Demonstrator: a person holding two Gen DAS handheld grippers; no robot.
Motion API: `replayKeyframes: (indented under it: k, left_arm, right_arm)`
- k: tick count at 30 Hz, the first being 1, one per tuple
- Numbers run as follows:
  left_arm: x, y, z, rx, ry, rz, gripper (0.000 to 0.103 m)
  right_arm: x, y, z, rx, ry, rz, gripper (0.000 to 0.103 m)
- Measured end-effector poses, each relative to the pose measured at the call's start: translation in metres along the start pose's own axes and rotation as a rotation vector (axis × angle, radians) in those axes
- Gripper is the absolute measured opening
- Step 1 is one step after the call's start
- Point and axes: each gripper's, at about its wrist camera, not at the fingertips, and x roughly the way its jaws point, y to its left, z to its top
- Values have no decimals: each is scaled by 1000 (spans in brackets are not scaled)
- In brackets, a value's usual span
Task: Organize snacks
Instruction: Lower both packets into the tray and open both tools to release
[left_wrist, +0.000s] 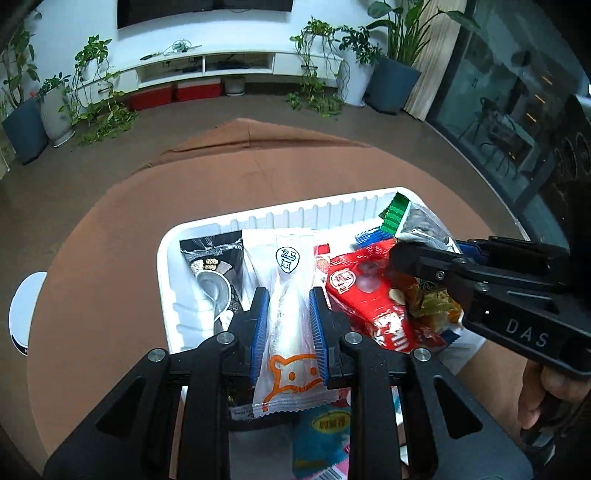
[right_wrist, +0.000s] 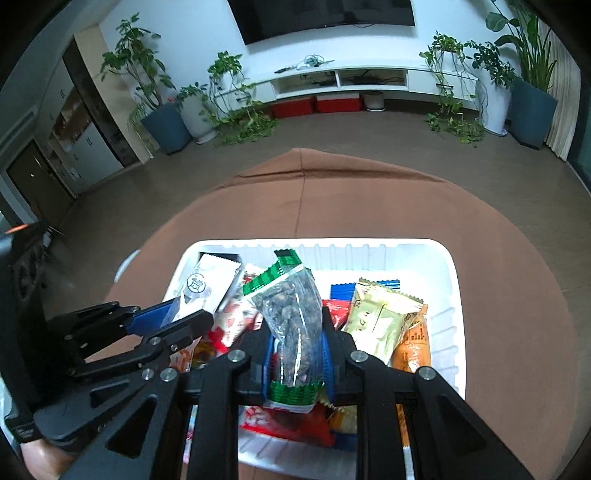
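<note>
A white basket (left_wrist: 162, 258) (right_wrist: 454, 280) on the brown table holds several snack packets, among them a red one (left_wrist: 365, 295), a black one (left_wrist: 214, 266) and a gold-green one (right_wrist: 380, 317). My left gripper (left_wrist: 288, 295) (right_wrist: 192, 310) is shut on a white translucent packet with an orange bear print (left_wrist: 288, 332) (right_wrist: 207, 280), held over the basket's left half. My right gripper (right_wrist: 297, 325) (left_wrist: 402, 251) is shut on a clear packet of dark nuts with green ends (right_wrist: 291, 314) (left_wrist: 417, 221), held over the basket's middle.
The round table wears a brown cloth (left_wrist: 110, 258) (right_wrist: 332, 206). A white seat (left_wrist: 26, 310) stands by its left edge. A hand (left_wrist: 546, 384) grips the right tool. Potted plants (right_wrist: 162, 118) and a white TV cabinet (right_wrist: 343, 81) line the far wall.
</note>
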Motion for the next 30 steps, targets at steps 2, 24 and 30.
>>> replayKeyframes:
  k: [2, 24, 30]
  left_arm:
    - [7, -1, 0, 2, 5, -1, 21]
    - [-4, -4, -1, 5, -45, -7, 56]
    - [-32, -9, -9, 7, -80, -6, 68]
  right_arm:
    - [5, 1, -1, -12, 3, -15, 23]
    - [-1, -9, -6, 2, -5, -32, 37]
    - [-30, -12, -14, 28, -62, -15, 62]
